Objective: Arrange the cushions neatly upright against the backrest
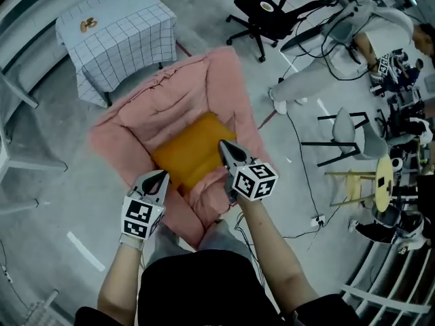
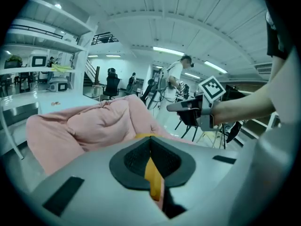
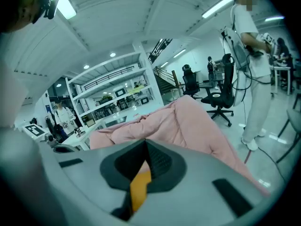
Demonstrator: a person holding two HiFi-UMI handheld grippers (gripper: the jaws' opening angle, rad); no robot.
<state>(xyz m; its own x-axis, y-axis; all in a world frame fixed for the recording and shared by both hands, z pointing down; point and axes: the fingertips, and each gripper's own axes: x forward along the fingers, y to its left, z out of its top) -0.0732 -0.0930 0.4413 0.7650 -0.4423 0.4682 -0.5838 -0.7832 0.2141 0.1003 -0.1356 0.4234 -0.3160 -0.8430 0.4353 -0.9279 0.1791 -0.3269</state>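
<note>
An orange cushion (image 1: 189,151) lies flat on the seat of a pink padded armchair (image 1: 170,94), in front of its backrest. My left gripper (image 1: 162,175) is shut on the cushion's near left edge, and a strip of orange fabric (image 2: 153,175) shows pinched between its jaws (image 2: 150,141). My right gripper (image 1: 223,145) is shut on the cushion's right edge, with orange fabric (image 3: 139,188) showing between its jaws (image 3: 145,146). The pink backrest (image 2: 94,121) rises beyond the left gripper, and the same pink backrest (image 3: 188,121) fills the middle of the right gripper view.
A table with a checked cloth (image 1: 115,26) stands behind the armchair. A black office chair (image 1: 268,12) and a person in white (image 1: 340,43) are at the back right. A grey chair (image 1: 346,138), a wooden stool (image 1: 382,182) and floor cables (image 1: 299,148) lie to the right.
</note>
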